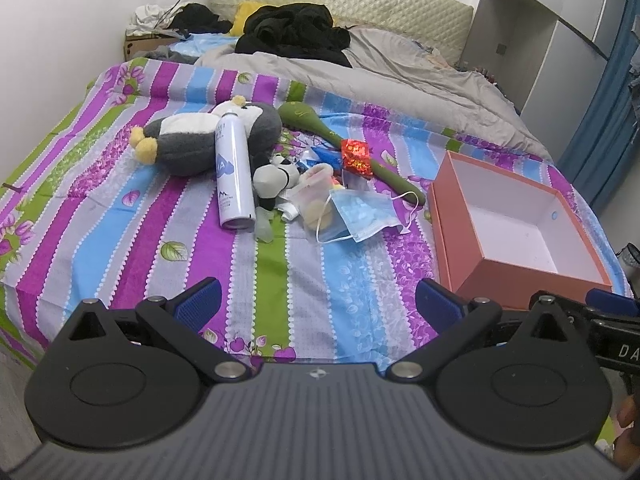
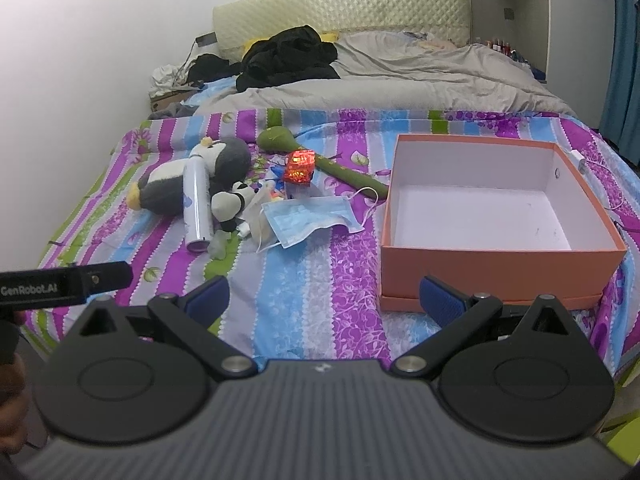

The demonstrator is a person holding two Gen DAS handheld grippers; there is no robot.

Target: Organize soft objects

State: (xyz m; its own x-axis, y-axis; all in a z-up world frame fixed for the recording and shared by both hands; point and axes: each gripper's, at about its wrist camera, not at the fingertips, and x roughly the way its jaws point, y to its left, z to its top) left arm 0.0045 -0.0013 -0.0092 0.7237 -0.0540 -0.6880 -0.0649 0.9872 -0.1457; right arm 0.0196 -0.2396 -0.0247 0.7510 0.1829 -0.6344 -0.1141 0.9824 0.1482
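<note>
So nothing has been sorted yet, by the look of it: on the striped bedsheet point(image 1: 120, 208) the grey penguin plush point(image 1: 200, 136) lies leftmost, a white spray can point(image 1: 234, 172) resting across it, then a small panda plush point(image 1: 276, 178), a clear pouch point(image 1: 314, 196) and a blue face mask point(image 1: 360, 212), with a green stick-shaped toy point(image 1: 352, 148) behind. To the right sits the open orange box point(image 2: 500, 264), empty, probably the place for the soft things. The left gripper point(image 1: 318, 300) and right gripper point(image 2: 324, 298) both hover low at the near edge, jaws spread wide and holding nothing, seemingly poised to reach for the heap
</note>
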